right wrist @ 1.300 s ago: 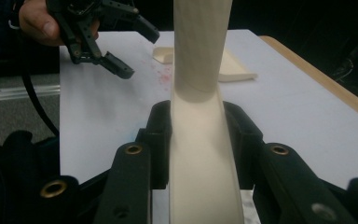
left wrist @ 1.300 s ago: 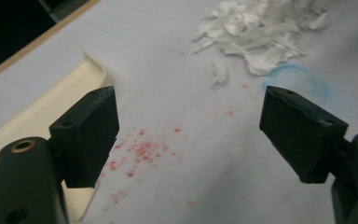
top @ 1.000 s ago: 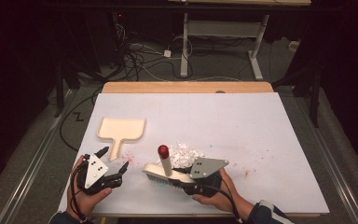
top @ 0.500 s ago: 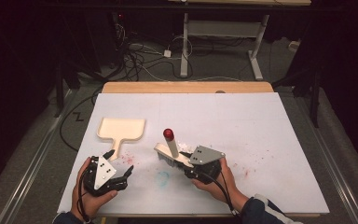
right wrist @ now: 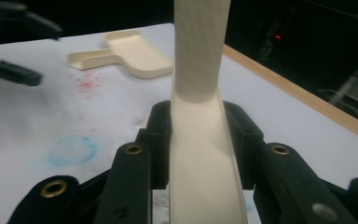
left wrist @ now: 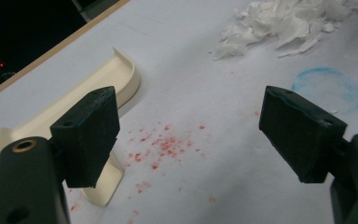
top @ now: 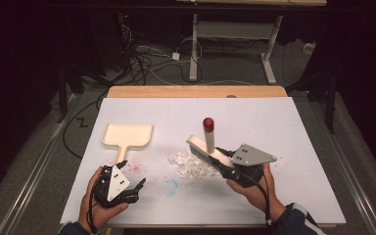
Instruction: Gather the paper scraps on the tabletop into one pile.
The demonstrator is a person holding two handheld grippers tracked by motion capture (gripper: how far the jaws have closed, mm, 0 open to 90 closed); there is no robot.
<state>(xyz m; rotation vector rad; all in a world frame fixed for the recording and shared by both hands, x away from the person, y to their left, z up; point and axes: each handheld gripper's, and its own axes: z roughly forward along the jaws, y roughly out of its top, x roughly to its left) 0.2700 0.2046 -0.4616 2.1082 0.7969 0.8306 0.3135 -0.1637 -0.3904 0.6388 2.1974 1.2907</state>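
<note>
Here the cream hand brush (top: 206,149) sits near the middle of the white table cover (top: 298,127), its bristle block low and its red-capped handle (top: 208,123) rising upright. The right gripper (top: 230,164) comes at it from about 4 o'clock and has its jaws closed tight on the brush's cream back, which the right gripper view shows pinched between the two black pads (right wrist: 161,140). Just at the brush's 7 o'clock, touching or nearly touching the bristles, lies a heap of crumpled white paper scraps (top: 191,164). A faint blue ring stain (top: 170,186) marks the cover at 7 o'clock beyond the heap, and red specks (top: 133,166) are scattered farther toward 9 o'clock. The cream dustpan (top: 126,137) lies well apart at 9 o'clock, its handle pointing toward the person. The left gripper (top: 139,188) rests low near the front edge, just beyond the dustpan handle's end, jaws spread wide and holding nothing; in the left gripper view the specks lie between them. From 12 to 3 o'clock the cover is bare out to its far edge, where a strip of the wooden tabletop (top: 196,91) shows.
</note>
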